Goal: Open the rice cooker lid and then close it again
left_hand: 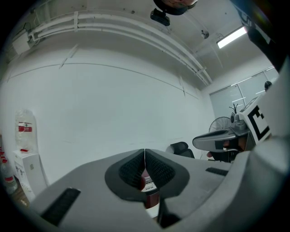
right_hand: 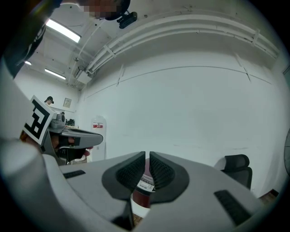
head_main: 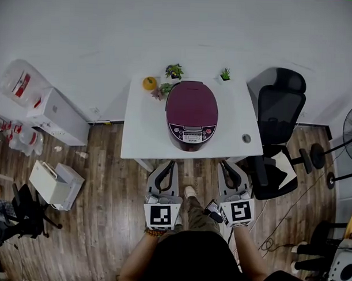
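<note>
Plainly, both left gripper (head_main: 170,163) and right gripper (head_main: 227,163) have jaws closed, empty, short of the rice cooker (head_main: 191,111).

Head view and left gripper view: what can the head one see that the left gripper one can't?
Only the head view: the whole rice cooker from above, closed, plus the little plants and a yellow fruit behind it. Only the left gripper view: the ceiling light, the wall pipes, and the left gripper close up, shut and holding nothing. Both: the rice cooker, though only a red sliver of it shows behind the jaws in the left gripper view, the black chair and the right gripper.
</note>
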### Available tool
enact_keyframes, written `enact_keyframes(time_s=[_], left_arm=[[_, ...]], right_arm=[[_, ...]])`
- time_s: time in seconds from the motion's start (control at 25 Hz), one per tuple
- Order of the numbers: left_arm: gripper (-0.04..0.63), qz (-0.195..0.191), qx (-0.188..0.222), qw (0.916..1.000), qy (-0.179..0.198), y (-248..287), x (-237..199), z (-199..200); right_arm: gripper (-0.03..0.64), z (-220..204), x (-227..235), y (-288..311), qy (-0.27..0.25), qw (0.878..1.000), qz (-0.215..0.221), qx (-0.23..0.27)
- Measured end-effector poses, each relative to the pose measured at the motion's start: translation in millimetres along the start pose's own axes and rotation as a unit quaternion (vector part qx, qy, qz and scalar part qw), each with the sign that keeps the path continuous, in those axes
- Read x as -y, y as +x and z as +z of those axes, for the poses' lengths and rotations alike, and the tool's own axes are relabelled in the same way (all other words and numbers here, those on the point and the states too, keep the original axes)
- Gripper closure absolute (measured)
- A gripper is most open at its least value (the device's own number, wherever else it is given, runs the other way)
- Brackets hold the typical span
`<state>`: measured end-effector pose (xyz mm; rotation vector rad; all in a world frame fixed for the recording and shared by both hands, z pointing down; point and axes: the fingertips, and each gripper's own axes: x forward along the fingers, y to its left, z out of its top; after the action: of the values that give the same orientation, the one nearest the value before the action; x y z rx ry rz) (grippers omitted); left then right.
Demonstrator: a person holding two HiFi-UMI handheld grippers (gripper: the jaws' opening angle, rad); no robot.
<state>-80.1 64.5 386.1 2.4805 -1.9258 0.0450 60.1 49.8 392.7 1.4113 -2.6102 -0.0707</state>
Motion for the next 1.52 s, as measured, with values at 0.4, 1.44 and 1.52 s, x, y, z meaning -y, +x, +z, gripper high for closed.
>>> enact_keyframes(time_s=[0.4,1.44,1.52], left_arm=[[0.571,0.006,-0.009,0.9999,0.008,42,-11,-5],[0.571,0.011,-0.048,0.9983,0.030,144,-9,-23],[0.571,0.015,-0.052,0.9980,0.033,150,-9,-22]], right_arm=[[0.586,-5,30,32,0.012,1.000,-0.005,0.003],[0.586,-15,103,115,0.019,1.000,0.020,0.005],[0.586,-17,110,120,0.022,0.999,0.023,0.003]])
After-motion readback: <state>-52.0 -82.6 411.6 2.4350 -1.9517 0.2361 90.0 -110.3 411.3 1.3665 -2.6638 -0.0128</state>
